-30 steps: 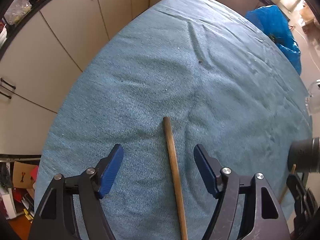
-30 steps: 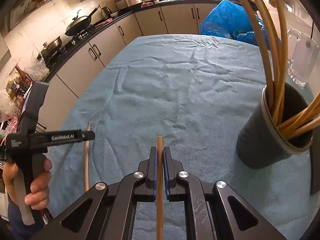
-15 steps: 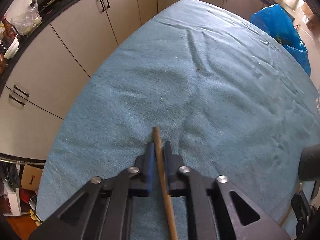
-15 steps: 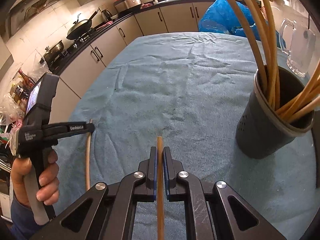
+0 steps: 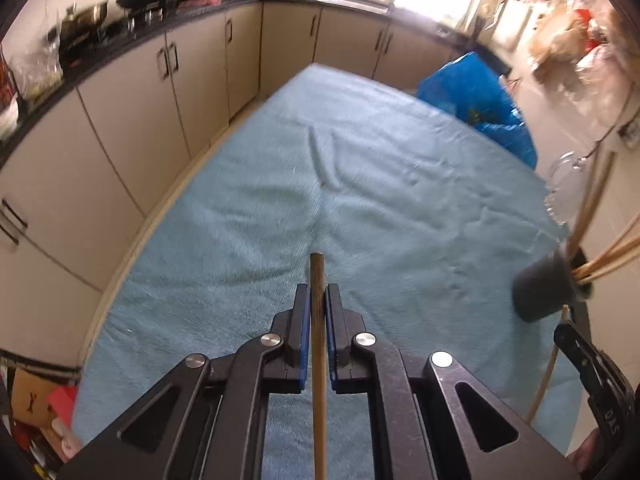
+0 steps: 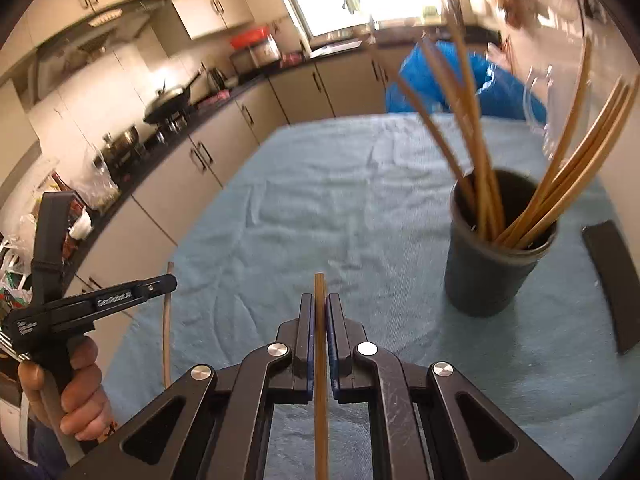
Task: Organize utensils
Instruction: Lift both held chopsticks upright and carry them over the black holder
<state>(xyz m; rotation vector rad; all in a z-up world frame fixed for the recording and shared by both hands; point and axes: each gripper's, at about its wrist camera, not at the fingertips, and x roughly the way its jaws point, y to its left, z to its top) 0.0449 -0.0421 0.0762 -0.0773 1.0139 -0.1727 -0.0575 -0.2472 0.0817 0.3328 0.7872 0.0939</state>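
Pinching chopstick (image 5: 318, 280): left claw (image 5: 318, 300); right claw (image 6: 320, 312) likewise; right view shows holder (image 6: 492, 272) interior.

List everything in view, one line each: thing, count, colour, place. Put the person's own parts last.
Held chopsticks: two, light brown; one in the left claw, one in the right claw.
Holder: one, dark grey, standing on the cloth to the right, with a bundle of light brown chopsticks in it, count unclear.
Cloth: one, light blue, covering the table.
Glass mug: one, clear, beyond the holder.
Bag: one, blue, past the table's far edge.
Dark flat object: one, black, right of the holder.
Wok: one, dark, on the counter.
Left claw: black, blue pads, shut.
Right claw: black, blue pads, shut.
Hand: one, gripping the left handle.
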